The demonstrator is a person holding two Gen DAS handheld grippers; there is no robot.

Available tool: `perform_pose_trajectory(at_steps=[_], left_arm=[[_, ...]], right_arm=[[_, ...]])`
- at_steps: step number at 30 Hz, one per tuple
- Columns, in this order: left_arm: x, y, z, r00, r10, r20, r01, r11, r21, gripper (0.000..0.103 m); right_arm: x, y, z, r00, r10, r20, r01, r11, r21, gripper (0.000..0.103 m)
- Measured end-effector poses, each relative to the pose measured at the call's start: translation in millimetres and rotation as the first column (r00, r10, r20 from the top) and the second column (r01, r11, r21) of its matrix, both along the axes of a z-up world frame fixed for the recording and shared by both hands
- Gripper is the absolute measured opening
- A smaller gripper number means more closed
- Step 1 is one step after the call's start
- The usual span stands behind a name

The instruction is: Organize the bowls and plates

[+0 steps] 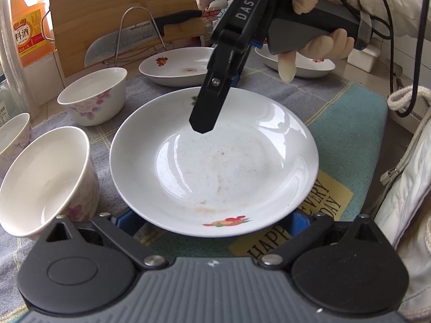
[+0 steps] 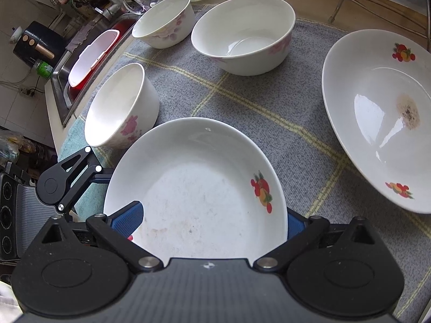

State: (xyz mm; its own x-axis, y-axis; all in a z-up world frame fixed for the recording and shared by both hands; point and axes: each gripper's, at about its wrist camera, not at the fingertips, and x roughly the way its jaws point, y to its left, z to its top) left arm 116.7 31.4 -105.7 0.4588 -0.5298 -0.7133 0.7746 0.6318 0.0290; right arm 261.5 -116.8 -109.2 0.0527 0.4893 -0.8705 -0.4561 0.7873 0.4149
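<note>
A white plate (image 1: 215,161) with a fruit print lies on the grey checked cloth (image 1: 150,86). My left gripper (image 1: 215,219) is open, and its blue pads (image 1: 129,219) sit at either side of the plate's near rim, partly hidden by it. My right gripper (image 1: 206,118) comes down from the far side, with one black finger over the far rim. In the right wrist view the same plate (image 2: 196,188) passes slantwise between that gripper's (image 2: 210,223) wide-open fingers. One pad (image 2: 129,222) is in front of the plate and the other behind it.
Three flowered bowls (image 2: 121,107) (image 2: 164,21) (image 2: 242,35) stand left and beyond. A stained plate (image 2: 382,118) lies to the right, another (image 1: 301,66) behind the gloved hand (image 1: 317,2). A knife (image 1: 121,40), cutting board and bottle (image 1: 29,27) line the back. The sink (image 2: 80,62) is at the left.
</note>
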Motion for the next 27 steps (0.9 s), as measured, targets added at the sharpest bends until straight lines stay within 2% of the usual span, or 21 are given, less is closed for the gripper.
perform_pose_trajectory(at_steps=[11,27], left_arm=[[-1.3,-15.8,14.5,1.0,-0.027,-0.011,0.027,1.0,-0.002,0.101],[0.6,-64.3,29.0,0.995,-0.097,0.004,0.097,0.995,0.003,0.101]], right_arm=[[-9.4,-16.4,11.4,1.0,-0.018,0.007,0.017,1.0,0.012,0.103],[-24.7,-67.1,27.9,0.995,-0.084,0.06,0.083,0.996,0.015,0.103]])
